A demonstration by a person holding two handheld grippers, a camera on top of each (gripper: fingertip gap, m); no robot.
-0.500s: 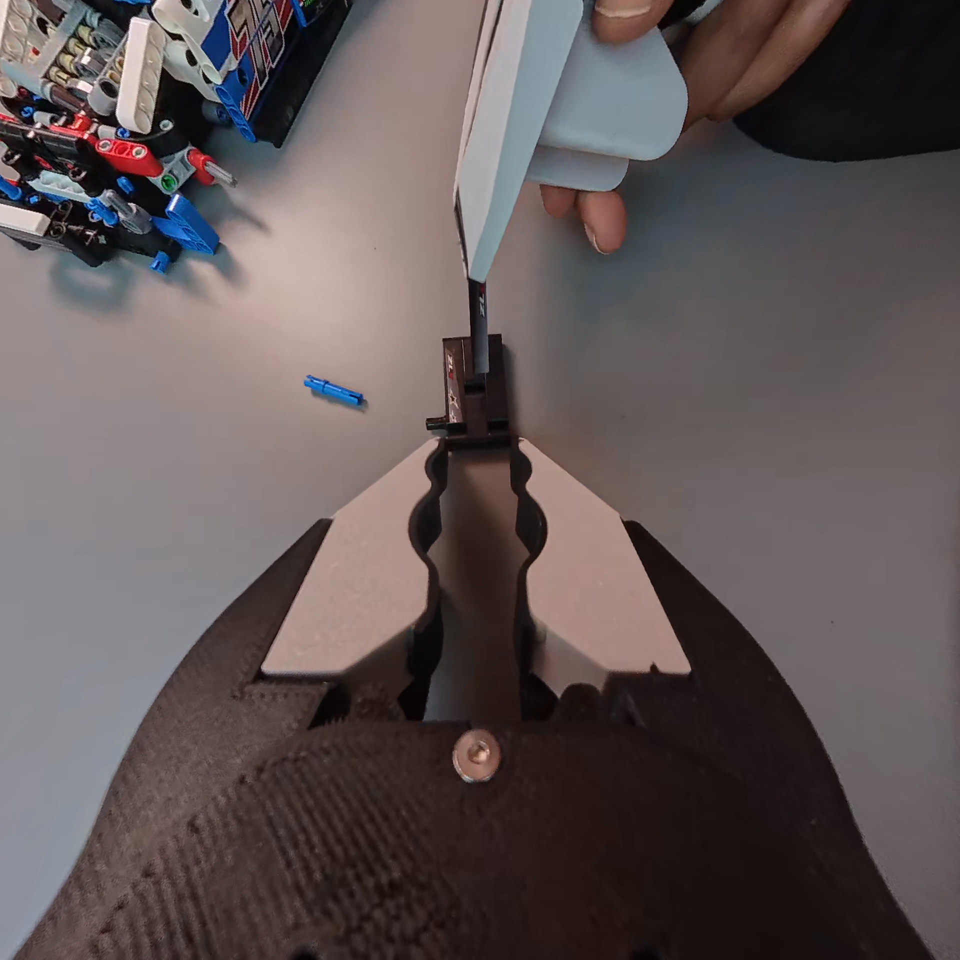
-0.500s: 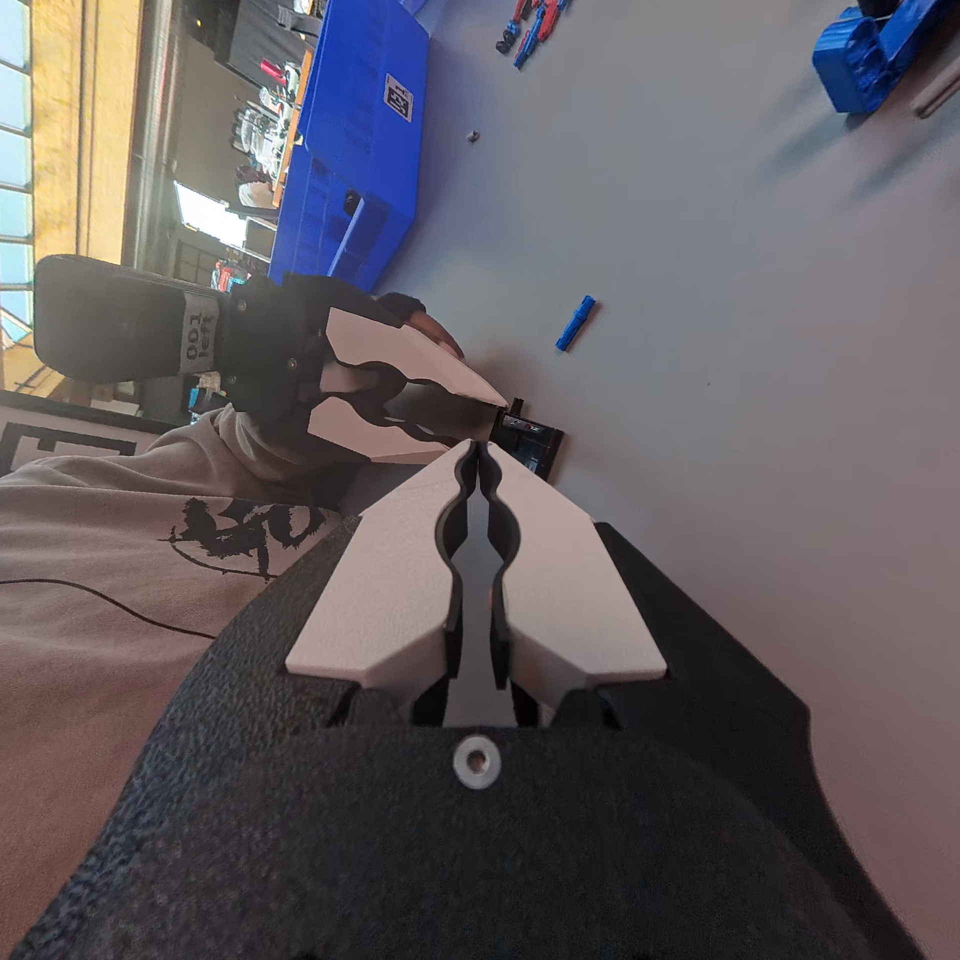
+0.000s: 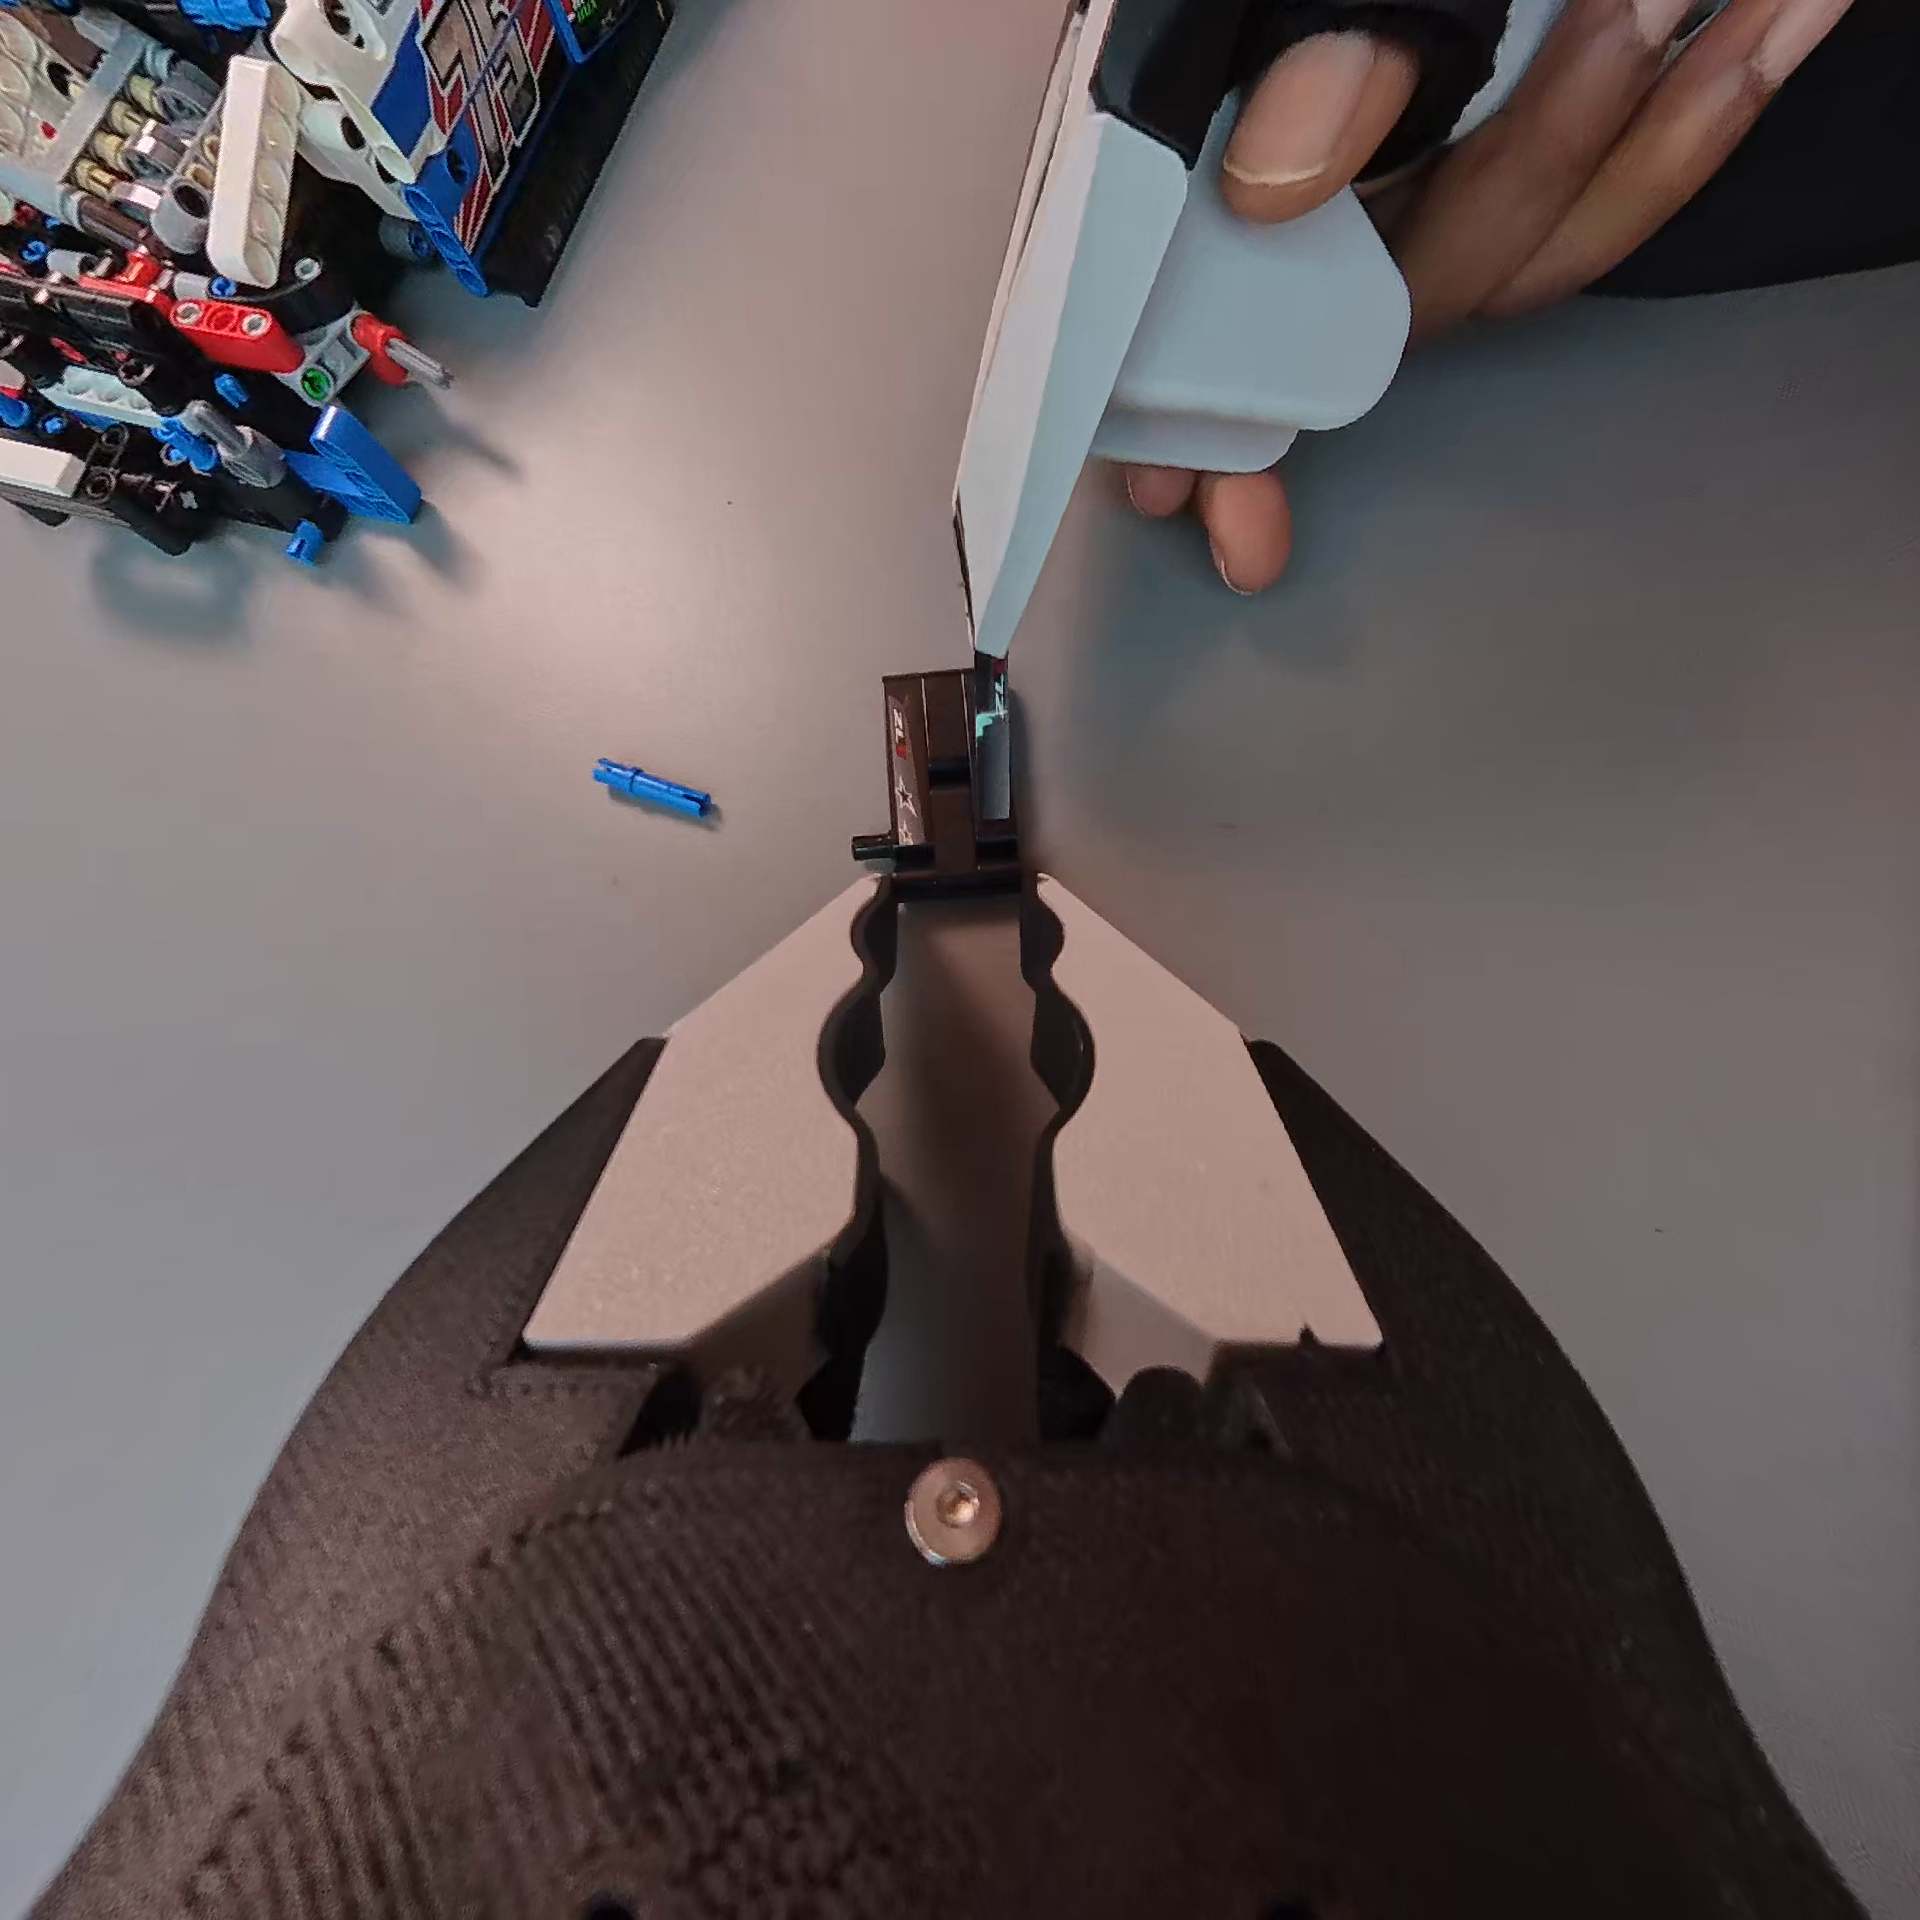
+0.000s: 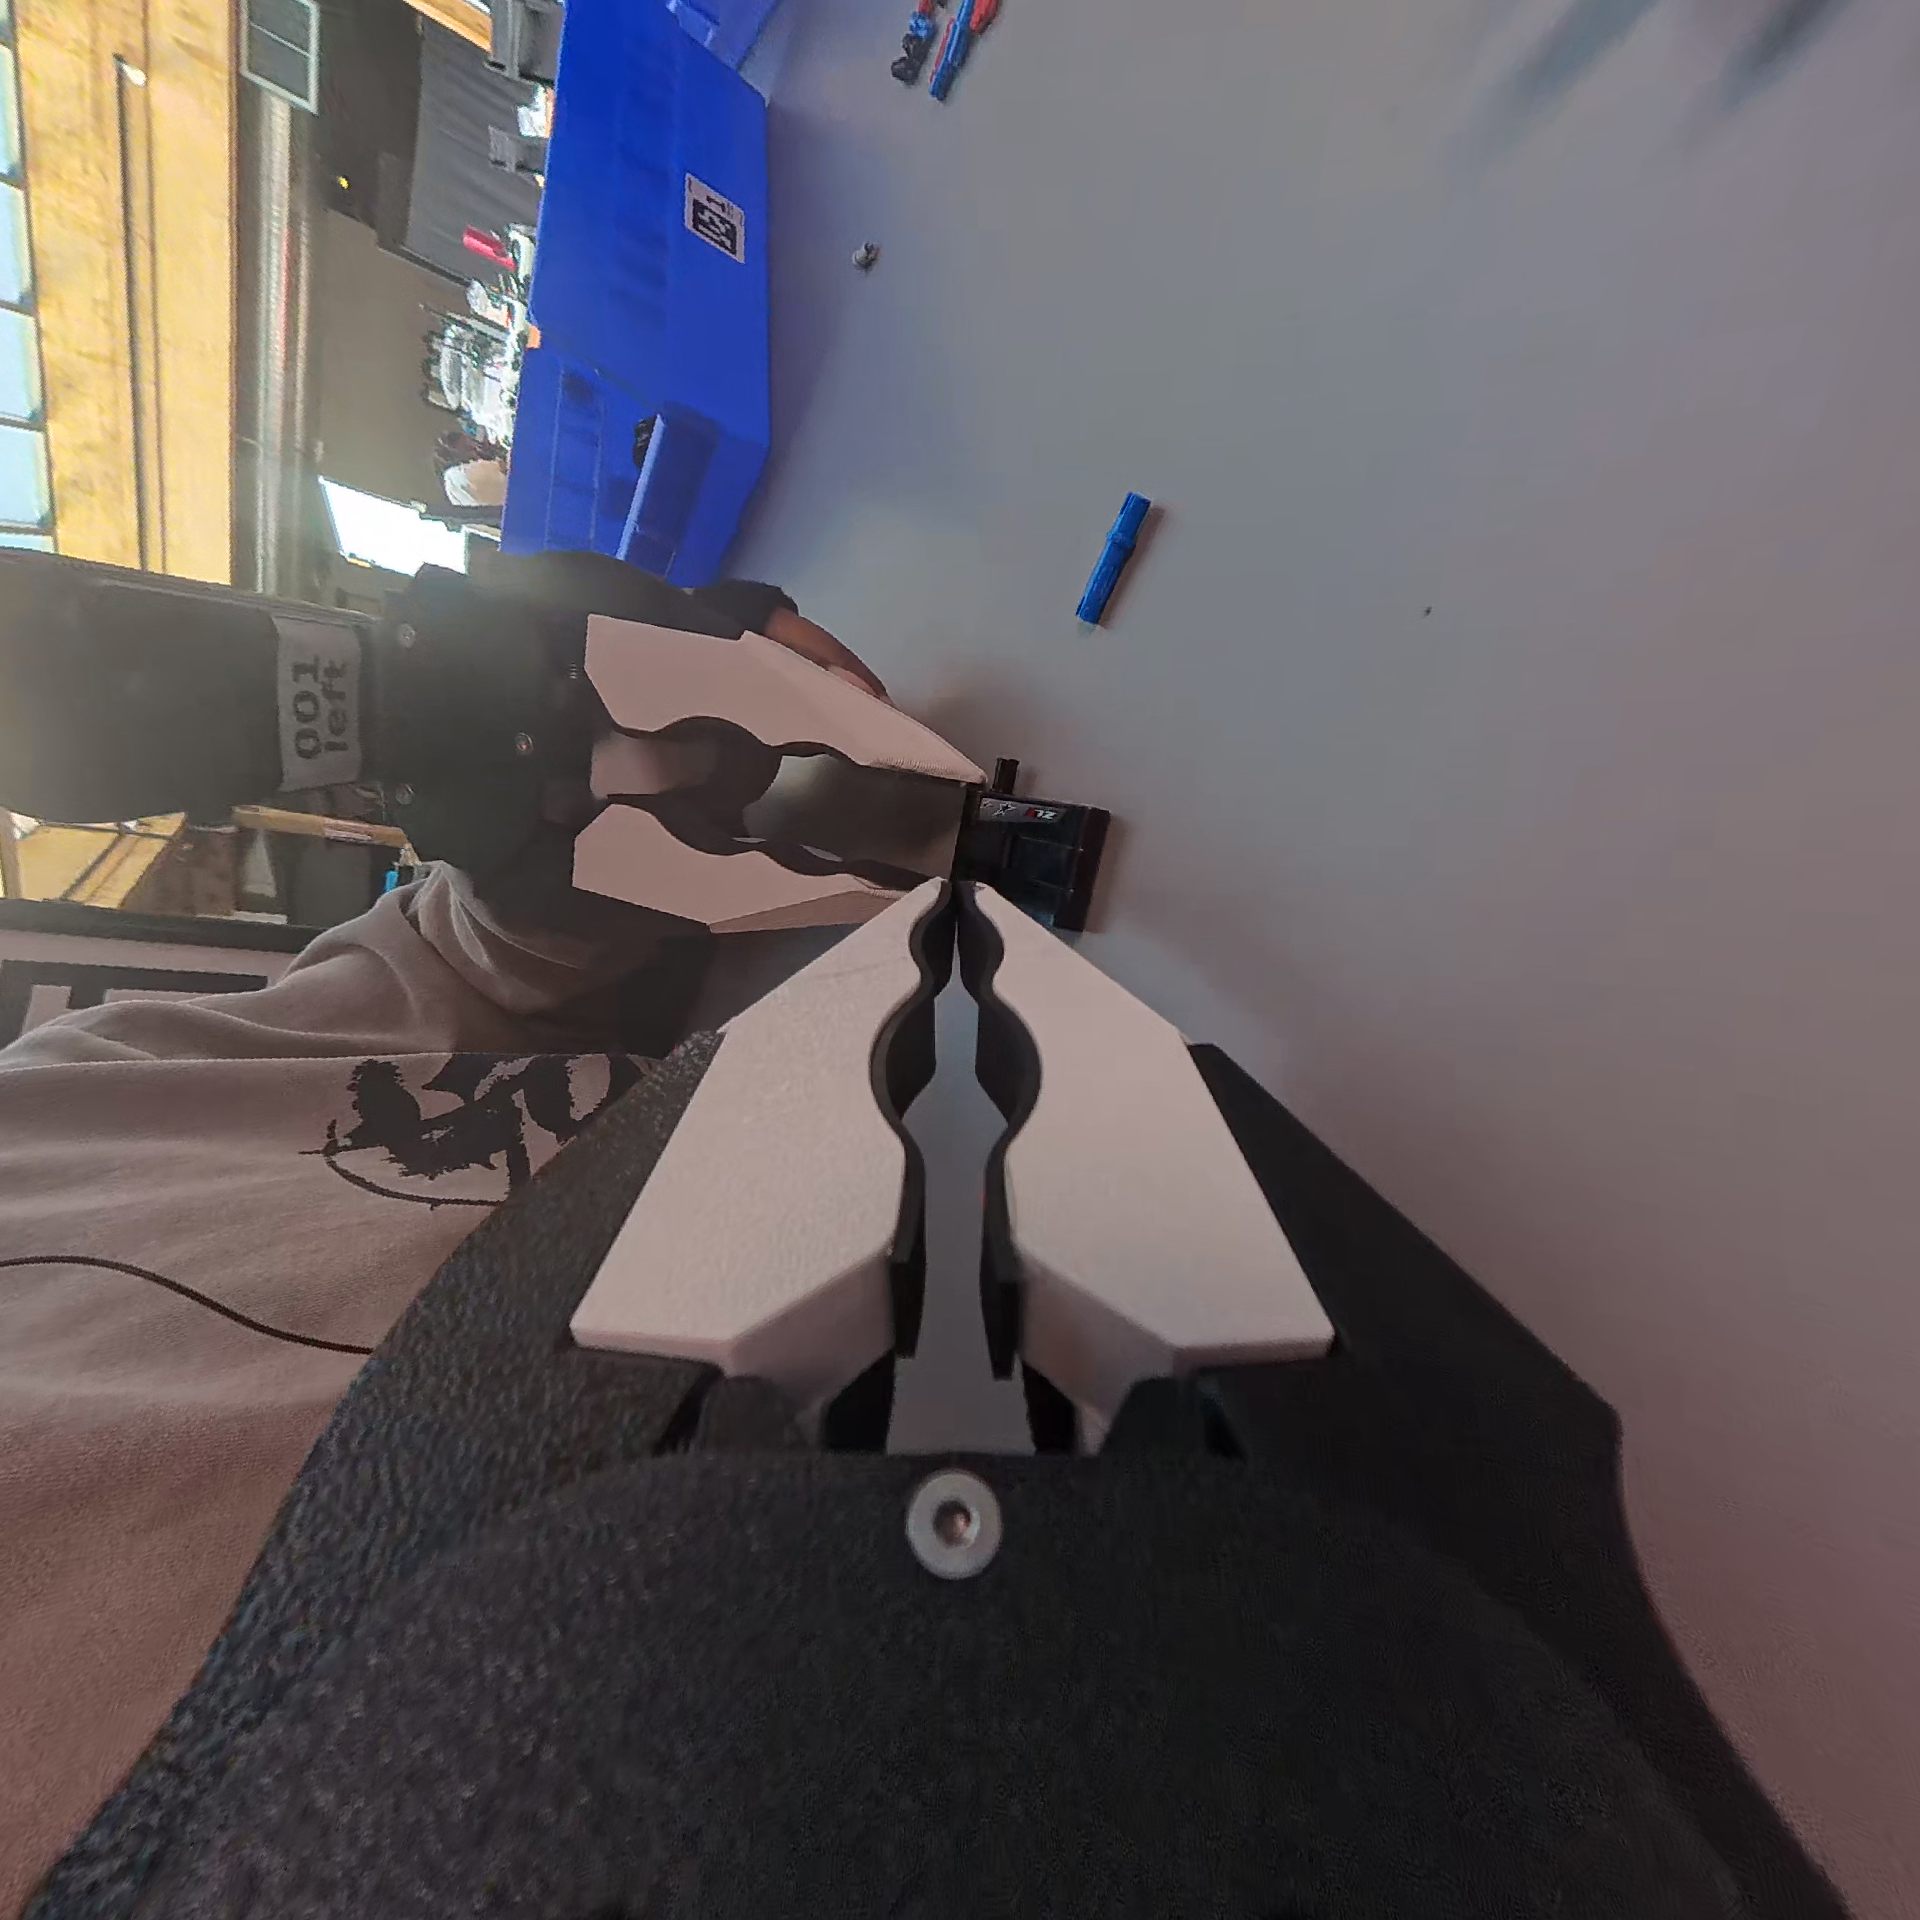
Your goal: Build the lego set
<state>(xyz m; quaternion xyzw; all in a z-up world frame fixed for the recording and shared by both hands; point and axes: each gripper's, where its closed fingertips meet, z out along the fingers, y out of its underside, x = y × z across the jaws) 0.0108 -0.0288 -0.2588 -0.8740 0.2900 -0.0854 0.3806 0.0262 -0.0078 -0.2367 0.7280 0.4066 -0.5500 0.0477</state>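
Lego is spread over the grey counter (image 3: 1558,935); the piece in play is a small black assembly (image 3: 940,774) with printed stickers on its side and a short black peg jutting from its near end, held just above the counter in the middle of the left wrist view; the left hand-held gripper (image 3: 954,881) has its two pale fingers parted about as wide as the assembly's near end and clamps that end between its tips; the right hand-held gripper (image 3: 987,639) reaches in from above, a person's hand (image 3: 1455,177) wrapped round its body, its jaws nearly together and pinching a thin black sticker-printed panel (image 3: 992,691) that stands on edge against the assembly's far right side; in the right wrist view the same fingertips (image 4: 930,896) meet with only a sliver of gap at the assembly's edge, and the left tool comes in from the left with a sleeve in pale grey (image 4: 208,1143) below it; a loose blue pin (image 3: 652,790) lies on the counter to the left of the assembly, well apart from it; the partly built model (image 3: 208,260), in white, blue, red and black, sits at the upper left corner of the left wrist view; a blue bin (image 4: 644,312) stands farther off at the counter's edge in the right wrist view.
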